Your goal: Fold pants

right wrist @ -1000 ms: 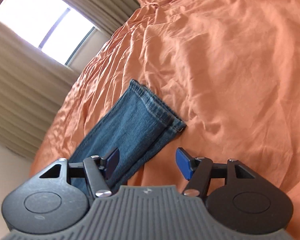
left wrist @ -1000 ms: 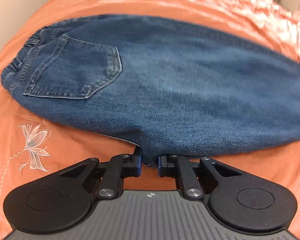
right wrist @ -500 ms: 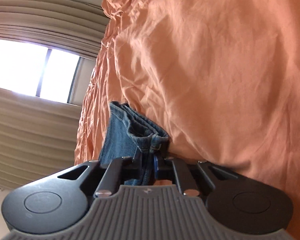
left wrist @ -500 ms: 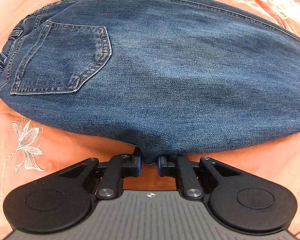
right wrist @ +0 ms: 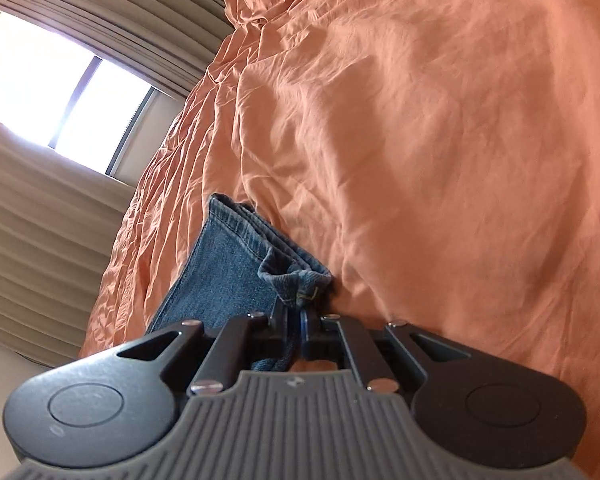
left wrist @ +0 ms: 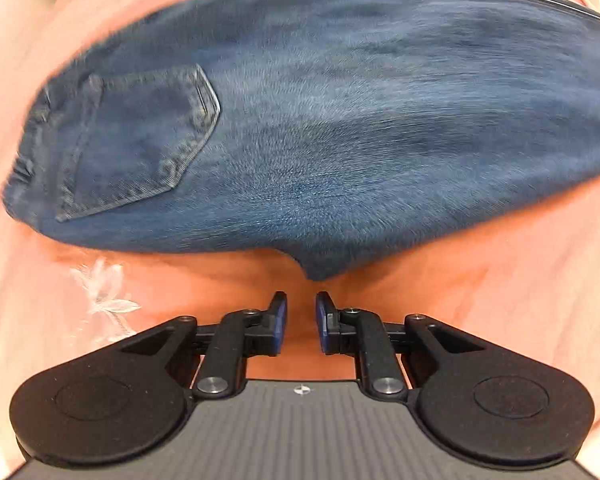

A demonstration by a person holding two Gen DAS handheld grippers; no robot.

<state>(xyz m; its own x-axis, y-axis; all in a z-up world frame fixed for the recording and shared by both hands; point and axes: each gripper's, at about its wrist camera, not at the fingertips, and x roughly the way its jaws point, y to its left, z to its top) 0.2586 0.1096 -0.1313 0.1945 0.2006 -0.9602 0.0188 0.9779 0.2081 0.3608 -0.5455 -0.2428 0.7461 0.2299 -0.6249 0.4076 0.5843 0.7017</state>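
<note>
In the left wrist view, the left gripper points down at the bed, and its jaws are opening with a narrow gap between the blue pads. Nothing is between them: the nearest tip of the pants ends just beyond the fingertips, apart from them, with orange sheet showing in the gap. To the left of the gripper a pale embroidered flower marks the sheet. Beyond that, the denim lies spread flat across the bed, filling most of the view from side to side. Its back pocket faces up on the left part, and the waistband end lies past the pocket toward the left edge of the view, too blurred to make out in detail.

In the right wrist view, the right gripper has its jaws clenched on the leg hem of the pants, denim bunched between the pads. From there the leg runs away to the left over the rumpled orange sheet. Farther off, past the far edge of the bed, hang beige curtains around a bright window.
</note>
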